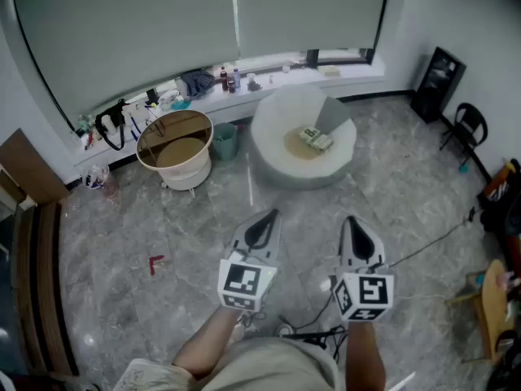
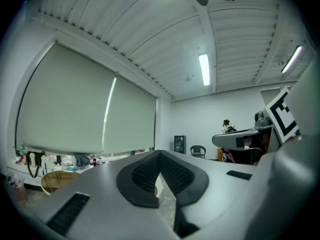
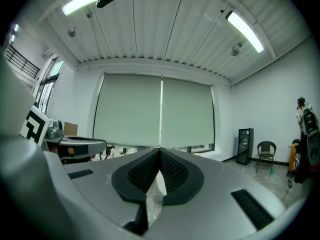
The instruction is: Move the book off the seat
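Your left gripper (image 1: 268, 217) and right gripper (image 1: 352, 221) are side by side low in the head view, both pointing level. Each has its fingers pressed together with nothing between them (each gripper's own view shows the black pads meeting at the tip). The book (image 1: 315, 139) lies on the round white seat (image 1: 273, 137), just beside a grey cushion (image 1: 332, 114). It is well apart from both grippers, across the grey marbled floor (image 1: 195, 235). A round cream tub (image 1: 189, 173) stands just left of the seat, below the cluttered windowsill (image 1: 269, 78).
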`<state>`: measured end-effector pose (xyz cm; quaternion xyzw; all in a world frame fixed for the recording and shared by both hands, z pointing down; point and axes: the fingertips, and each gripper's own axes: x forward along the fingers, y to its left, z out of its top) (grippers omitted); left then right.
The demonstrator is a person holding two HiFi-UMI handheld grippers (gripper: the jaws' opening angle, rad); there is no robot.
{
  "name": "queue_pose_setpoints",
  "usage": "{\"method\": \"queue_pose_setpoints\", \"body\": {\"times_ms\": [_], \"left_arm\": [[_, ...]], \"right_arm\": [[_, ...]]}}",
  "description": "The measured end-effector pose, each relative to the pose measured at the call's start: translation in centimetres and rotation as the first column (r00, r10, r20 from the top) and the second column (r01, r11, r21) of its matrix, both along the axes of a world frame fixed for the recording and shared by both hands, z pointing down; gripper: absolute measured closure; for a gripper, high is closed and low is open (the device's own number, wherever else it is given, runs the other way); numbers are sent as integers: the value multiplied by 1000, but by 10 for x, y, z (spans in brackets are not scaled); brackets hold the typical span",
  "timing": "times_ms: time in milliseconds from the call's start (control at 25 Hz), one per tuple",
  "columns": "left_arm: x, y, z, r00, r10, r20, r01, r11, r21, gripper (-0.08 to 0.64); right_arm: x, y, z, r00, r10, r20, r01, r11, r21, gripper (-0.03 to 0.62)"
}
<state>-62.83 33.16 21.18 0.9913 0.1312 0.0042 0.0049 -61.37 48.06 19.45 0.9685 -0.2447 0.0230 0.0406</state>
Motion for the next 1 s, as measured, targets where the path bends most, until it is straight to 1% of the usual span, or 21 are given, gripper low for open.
{"method": "queue_pose_setpoints", "body": {"times_ms": [480,720,880,1000], "left_arm": [[6,-31,11,999,41,25,-41,999,4,557],[5,-46,17,997,65,29,-65,998,7,557],[16,-49,23,997,65,33,-65,998,0,557],[32,-47,27,997,66,46,-66,998,4,557]], "right_arm": [[3,-31,14,998,49,31,-49,999,-1,588],[-1,-43,17,997,73,4,-73,997,6,588],[8,-41,24,996,88,21,-88,996,-1,588],[26,-36,27,994,102,34,-103,995,3,588]]}}
